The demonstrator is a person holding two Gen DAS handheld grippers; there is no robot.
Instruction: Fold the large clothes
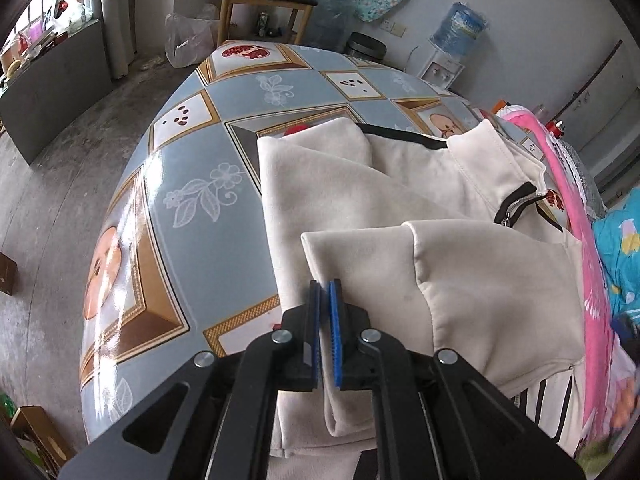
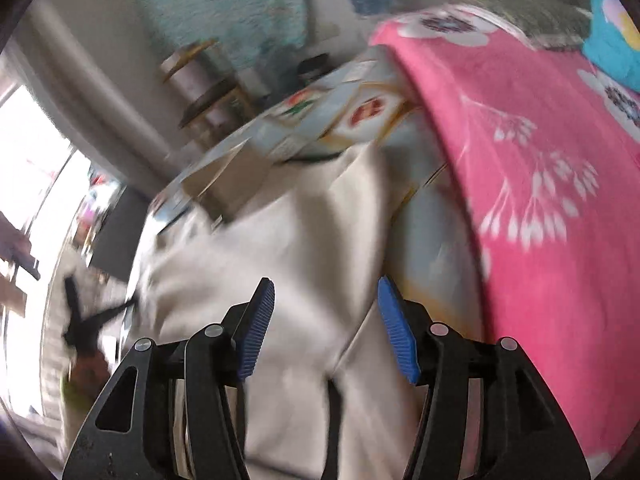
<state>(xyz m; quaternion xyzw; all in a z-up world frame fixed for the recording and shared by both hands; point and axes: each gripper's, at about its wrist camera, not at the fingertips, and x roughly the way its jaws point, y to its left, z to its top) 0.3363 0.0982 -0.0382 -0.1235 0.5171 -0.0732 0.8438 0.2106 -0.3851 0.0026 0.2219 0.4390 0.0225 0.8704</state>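
Observation:
A cream zip-up jacket (image 1: 380, 208) with black trim lies partly folded on the patterned table (image 1: 188, 184). In the left wrist view my left gripper (image 1: 325, 300) is shut on a folded sleeve (image 1: 360, 264) and holds it over the jacket body. In the blurred right wrist view my right gripper (image 2: 326, 320) is open and empty above the cream jacket (image 2: 304, 248), with its blue pads (image 2: 256, 328) spread wide.
A pink flowered cloth (image 2: 540, 160) lies along the jacket's right side; it also shows in the left wrist view (image 1: 588, 240). A wooden chair (image 1: 264, 0), a water dispenser (image 1: 452, 48) and a plastic bag (image 1: 188, 40) stand beyond the table. Bare concrete floor (image 1: 52, 200) lies to the left.

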